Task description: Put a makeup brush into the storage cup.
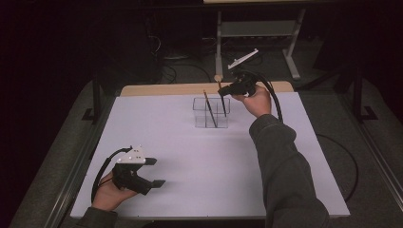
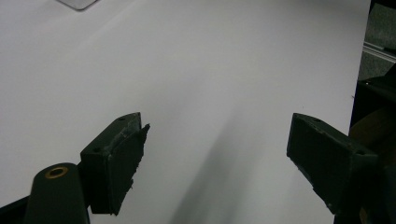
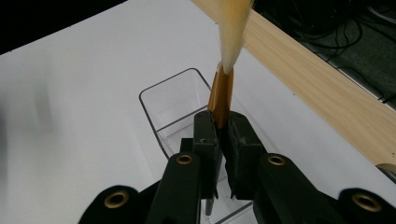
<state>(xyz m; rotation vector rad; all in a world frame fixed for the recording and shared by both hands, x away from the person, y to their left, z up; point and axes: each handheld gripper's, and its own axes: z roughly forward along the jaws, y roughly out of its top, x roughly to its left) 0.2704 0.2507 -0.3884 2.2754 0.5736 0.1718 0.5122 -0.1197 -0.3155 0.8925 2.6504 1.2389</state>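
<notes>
A clear rectangular container [image 1: 204, 121] [image 3: 154, 100] stands at the far middle of the white table [image 1: 190, 156]. One dark-handled brush [image 1: 209, 109] leans inside it. My right gripper [image 1: 224, 90] [image 3: 223, 128] is above the container, shut on a second brush [image 1: 223, 105] [image 3: 220, 91] at its orange ferrule. That brush's pale bristles [image 3: 232, 32] point up and its handle reaches down into the container. My left gripper [image 1: 154, 172] [image 2: 219, 144] rests low at the table's near left, jaws wide open with nothing between them.
A bare wooden strip [image 1: 180, 89] [image 3: 317, 88] runs along the table's far edge. Behind it stand a metal desk frame [image 1: 256, 28] and floor cables [image 1: 185, 71]. The right gripper's cable [image 1: 275, 102] hangs by the sleeve. White tabletop [image 2: 210, 60] lies ahead of the left jaws.
</notes>
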